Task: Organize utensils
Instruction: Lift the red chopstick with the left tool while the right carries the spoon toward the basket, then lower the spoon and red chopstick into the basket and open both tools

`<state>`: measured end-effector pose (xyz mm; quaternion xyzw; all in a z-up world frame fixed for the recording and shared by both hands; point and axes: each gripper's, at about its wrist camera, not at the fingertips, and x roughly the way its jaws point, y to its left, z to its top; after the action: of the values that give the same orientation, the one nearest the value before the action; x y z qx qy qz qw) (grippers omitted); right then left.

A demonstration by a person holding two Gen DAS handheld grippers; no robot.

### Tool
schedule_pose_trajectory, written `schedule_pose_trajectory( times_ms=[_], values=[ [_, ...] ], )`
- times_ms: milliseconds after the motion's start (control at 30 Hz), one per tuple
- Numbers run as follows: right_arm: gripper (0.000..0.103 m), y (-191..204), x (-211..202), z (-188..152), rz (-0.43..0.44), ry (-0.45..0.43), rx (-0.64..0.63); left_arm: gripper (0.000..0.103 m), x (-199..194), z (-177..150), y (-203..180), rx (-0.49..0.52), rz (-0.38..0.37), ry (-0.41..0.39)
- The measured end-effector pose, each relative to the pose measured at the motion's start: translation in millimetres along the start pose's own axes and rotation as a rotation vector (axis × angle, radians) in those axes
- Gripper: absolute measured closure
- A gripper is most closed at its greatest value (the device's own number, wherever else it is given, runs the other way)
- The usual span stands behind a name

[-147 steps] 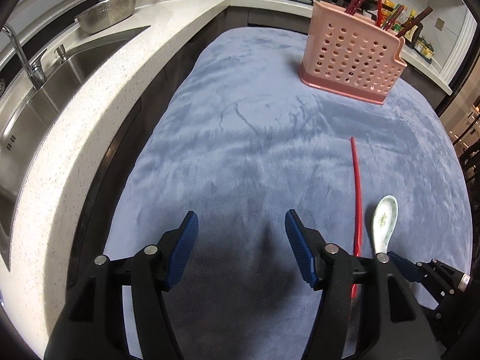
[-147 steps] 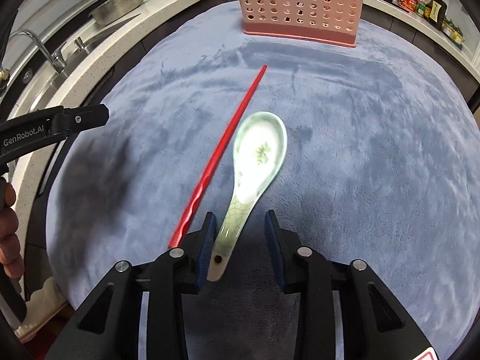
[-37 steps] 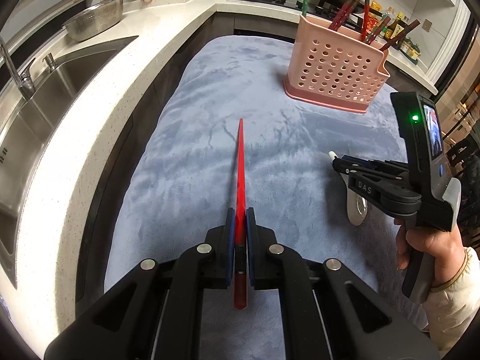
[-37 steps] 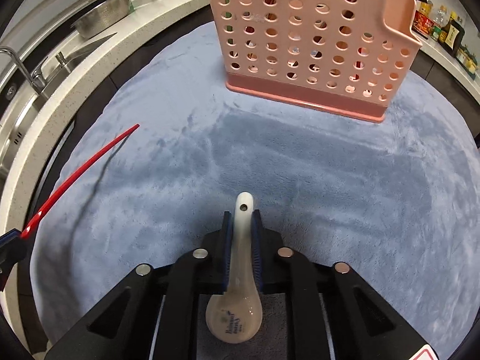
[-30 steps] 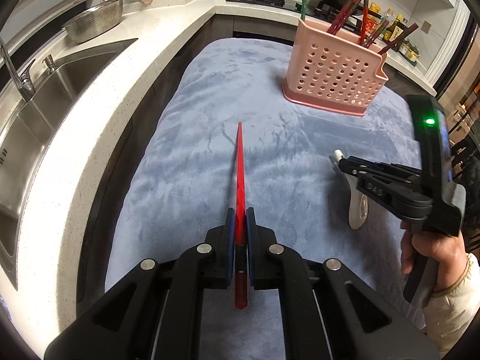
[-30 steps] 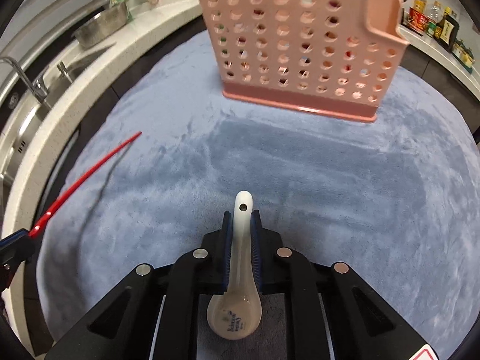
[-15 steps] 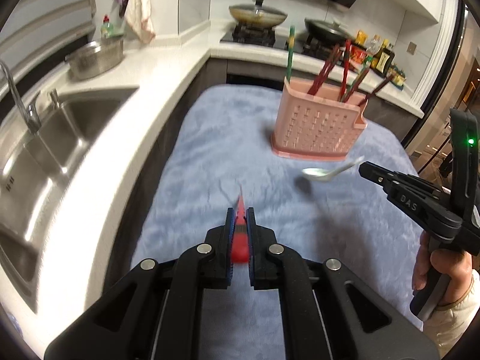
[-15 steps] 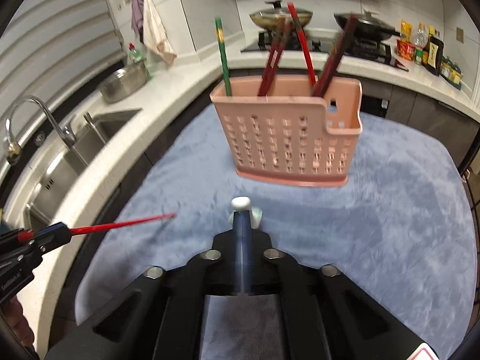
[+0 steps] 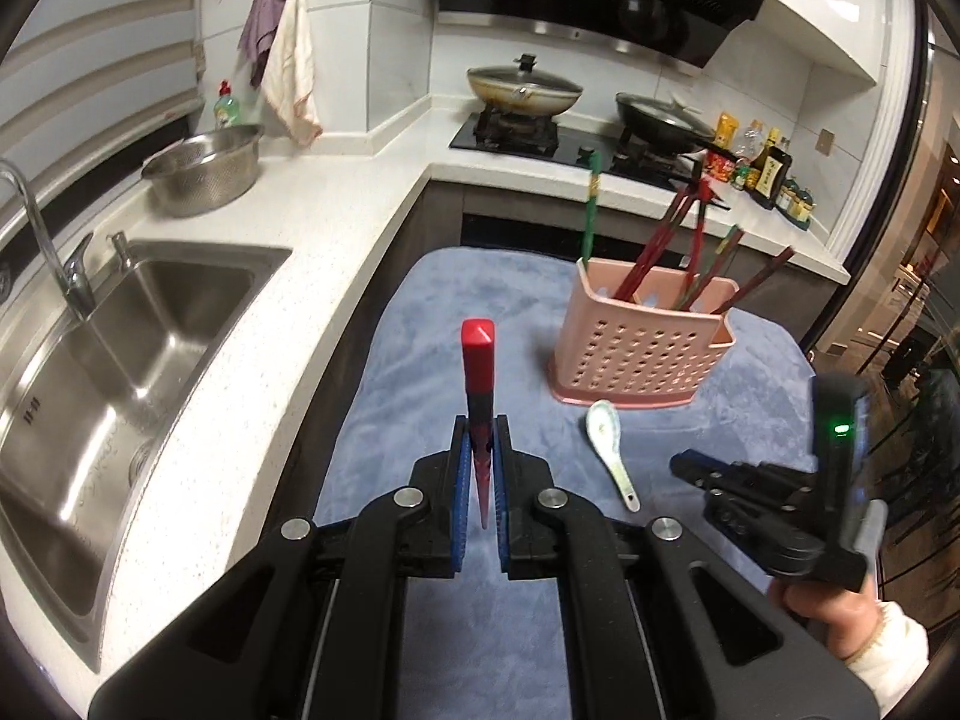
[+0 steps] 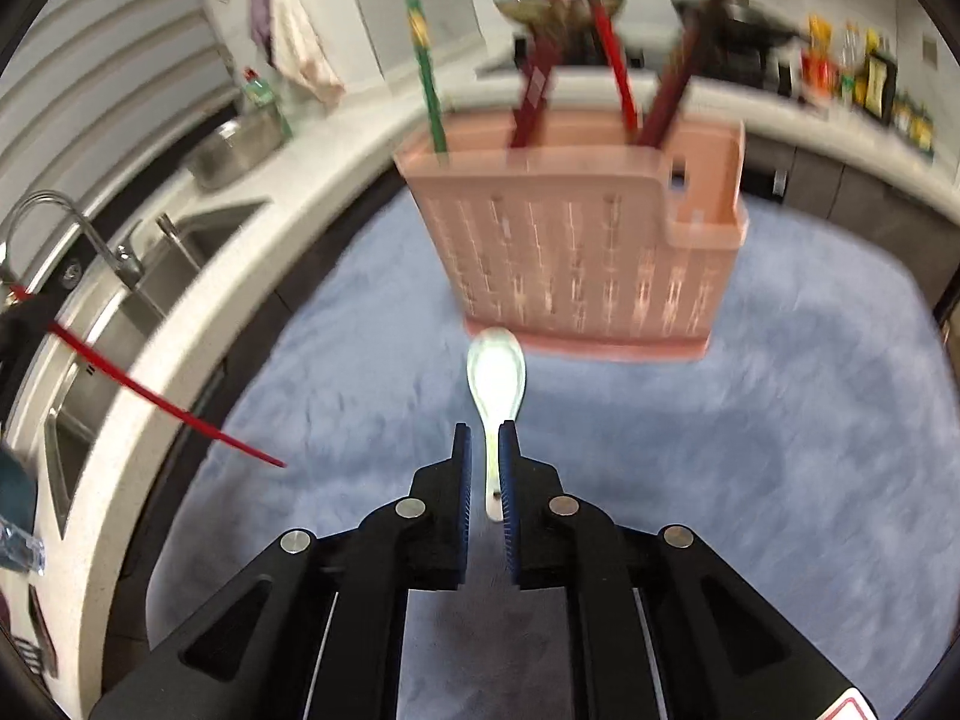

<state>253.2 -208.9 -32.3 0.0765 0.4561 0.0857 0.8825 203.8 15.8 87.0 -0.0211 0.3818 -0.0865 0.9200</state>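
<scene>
At centre frame of your left wrist view, your left gripper (image 9: 480,468) pinches the red chopstick (image 9: 478,372), butt end up. Right of it the ceramic spoon (image 9: 611,444) hangs before the pink basket (image 9: 642,354), clamped by your right gripper (image 10: 485,474). I can read no lettering anywhere.

Each tool is matte black plastic: the left tool (image 9: 480,468) and right tool (image 10: 485,474) have blue ribbed pads (image 9: 461,480) and round silver screws (image 9: 411,498). A green light (image 9: 842,429) glows; bare skin meets a cream cuff (image 9: 888,654).
</scene>
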Motion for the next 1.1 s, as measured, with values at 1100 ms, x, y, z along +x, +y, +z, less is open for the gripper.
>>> schedule_pose_trajectory(
  times_ms=[1100],
  values=[
    [0.086, -25.4, 88.0, -22.5, 0.036, 0.130, 0.143, 0.096, 15.9, -19.4, 7.9, -0.027, 0.009, 0.077]
  ],
)
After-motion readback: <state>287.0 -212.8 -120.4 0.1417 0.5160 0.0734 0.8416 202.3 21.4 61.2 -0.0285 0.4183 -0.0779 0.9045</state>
